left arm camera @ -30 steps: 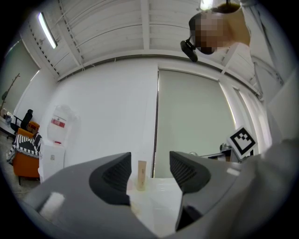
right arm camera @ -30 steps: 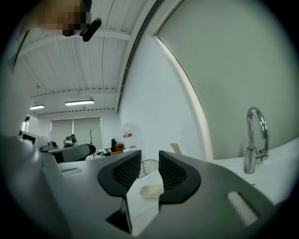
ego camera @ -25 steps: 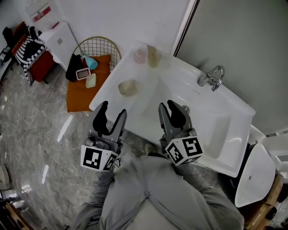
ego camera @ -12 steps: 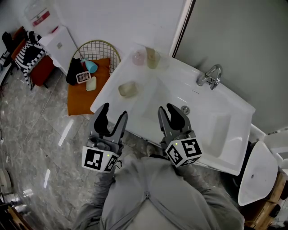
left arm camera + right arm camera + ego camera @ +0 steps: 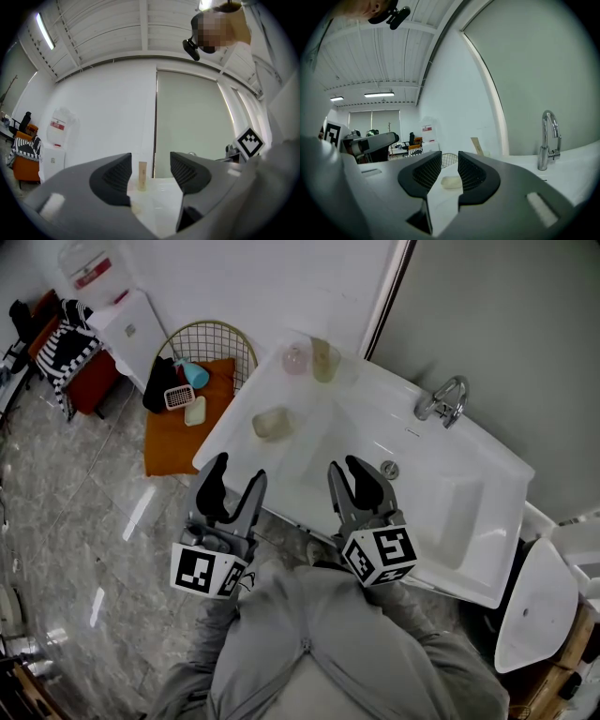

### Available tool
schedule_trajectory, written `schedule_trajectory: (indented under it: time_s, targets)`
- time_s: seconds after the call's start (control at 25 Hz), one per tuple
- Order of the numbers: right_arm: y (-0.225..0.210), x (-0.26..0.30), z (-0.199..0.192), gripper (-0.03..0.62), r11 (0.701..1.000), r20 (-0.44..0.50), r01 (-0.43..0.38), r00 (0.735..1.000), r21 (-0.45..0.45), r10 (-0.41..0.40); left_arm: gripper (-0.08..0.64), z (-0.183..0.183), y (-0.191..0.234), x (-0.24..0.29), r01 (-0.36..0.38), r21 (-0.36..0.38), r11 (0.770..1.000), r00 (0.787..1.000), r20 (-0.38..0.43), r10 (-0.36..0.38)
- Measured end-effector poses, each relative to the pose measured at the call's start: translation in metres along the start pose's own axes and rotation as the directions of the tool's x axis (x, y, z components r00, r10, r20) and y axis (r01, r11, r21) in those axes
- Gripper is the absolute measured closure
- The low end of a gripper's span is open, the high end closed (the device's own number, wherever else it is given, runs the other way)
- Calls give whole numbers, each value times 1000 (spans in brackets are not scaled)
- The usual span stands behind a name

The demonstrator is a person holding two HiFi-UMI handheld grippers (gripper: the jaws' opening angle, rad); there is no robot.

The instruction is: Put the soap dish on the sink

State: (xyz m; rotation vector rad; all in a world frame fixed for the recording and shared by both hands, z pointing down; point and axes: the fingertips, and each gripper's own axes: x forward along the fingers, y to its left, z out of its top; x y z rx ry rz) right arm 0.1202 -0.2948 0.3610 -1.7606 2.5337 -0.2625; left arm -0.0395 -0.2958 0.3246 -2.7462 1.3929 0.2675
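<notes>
A pale beige soap dish [image 5: 271, 423] lies on the left ledge of the white sink [image 5: 487, 474], and the right gripper view shows the soap dish [image 5: 451, 182] beyond the jaws. My left gripper [image 5: 234, 472] hangs open and empty just off the sink's front edge, below the dish. In the left gripper view the left gripper [image 5: 150, 161] frames a tall beige cup [image 5: 142, 176]. My right gripper [image 5: 352, 470] is open and empty over the front rim of the basin; in its own view the right gripper [image 5: 449, 161] has its jaws narrowly apart.
A pink cup [image 5: 296, 359] and a beige cup [image 5: 325, 360] stand at the sink's back left corner. The faucet [image 5: 442, 399] rises at the back. Left of the sink, a wire basket [image 5: 211, 341] and small items rest on an orange mat [image 5: 173, 442].
Both grippers stay open and nearly still. The head view has shifted slightly, so the sink and basket sit a little further right in it.
</notes>
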Motion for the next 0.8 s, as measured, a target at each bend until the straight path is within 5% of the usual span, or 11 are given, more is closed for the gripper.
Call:
schedule_trajectory:
  time_s: [0.8]
  targets:
    - [0, 9, 3, 485, 1000, 5, 2, 1000, 7, -2, 278, -1, 8, 4, -2, -6, 1000, 1000, 2, 2]
